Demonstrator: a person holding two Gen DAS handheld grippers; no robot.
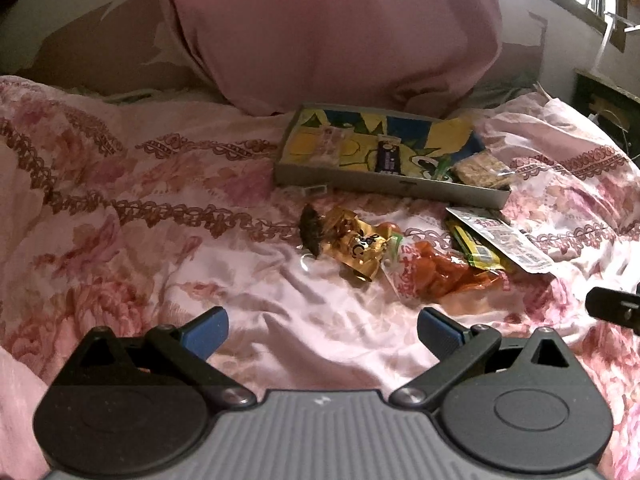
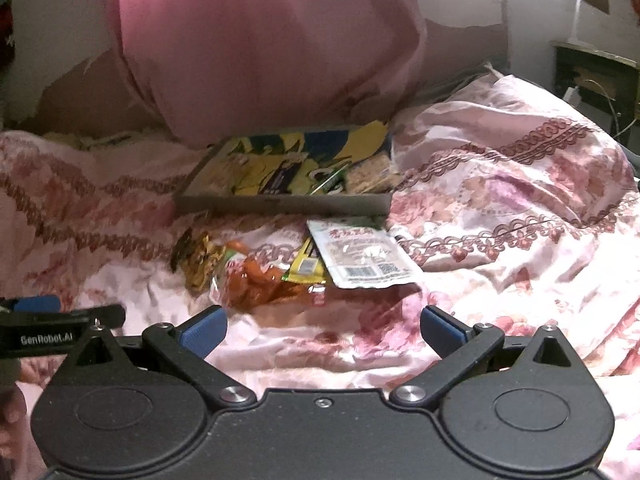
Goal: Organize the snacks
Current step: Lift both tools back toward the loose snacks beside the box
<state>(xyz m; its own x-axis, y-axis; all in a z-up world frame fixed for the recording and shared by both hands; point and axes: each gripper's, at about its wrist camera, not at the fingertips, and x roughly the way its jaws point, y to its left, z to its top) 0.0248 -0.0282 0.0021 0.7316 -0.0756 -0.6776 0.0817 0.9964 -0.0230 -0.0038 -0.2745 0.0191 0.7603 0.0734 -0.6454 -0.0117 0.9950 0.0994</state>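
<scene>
Nearest to us, our left gripper (image 1: pixel 322 330) has its blue-padded fingers (image 1: pixel 204 332) spread wide with nothing between them, and it hangs over the pink flowered bedspread (image 1: pixel 120 208). Our right gripper (image 2: pixel 322 330) is the same, its fingers apart and empty above the same cloth. In the right wrist view we see a part of the left gripper at the left edge, so the two tools are side by side. A little beyond the fingers lie the loose snacks in a small group on the bedspread: a gold wrapper (image 1: pixel 354 246) on the left, then an orange packet (image 1: pixel 448 272) touching it, then a yellow-green packet (image 1: pixel 476 246), and a white flat packet (image 2: pixel 362 256) that lies partly over the yellow-green one. Behind this group is a shallow grey tray (image 1: pixel 384 186) with a yellow and blue picture on its bottom. Inside it we see a dark bar (image 1: pixel 387 156) near the middle, a pale wrapped snack (image 1: pixel 330 142) on the left and a beige crumbly bar (image 1: pixel 480 170) in the right corner. Farthest away, a big pink pillow (image 1: pixel 336 32) stands behind the tray, against the wall.
</scene>
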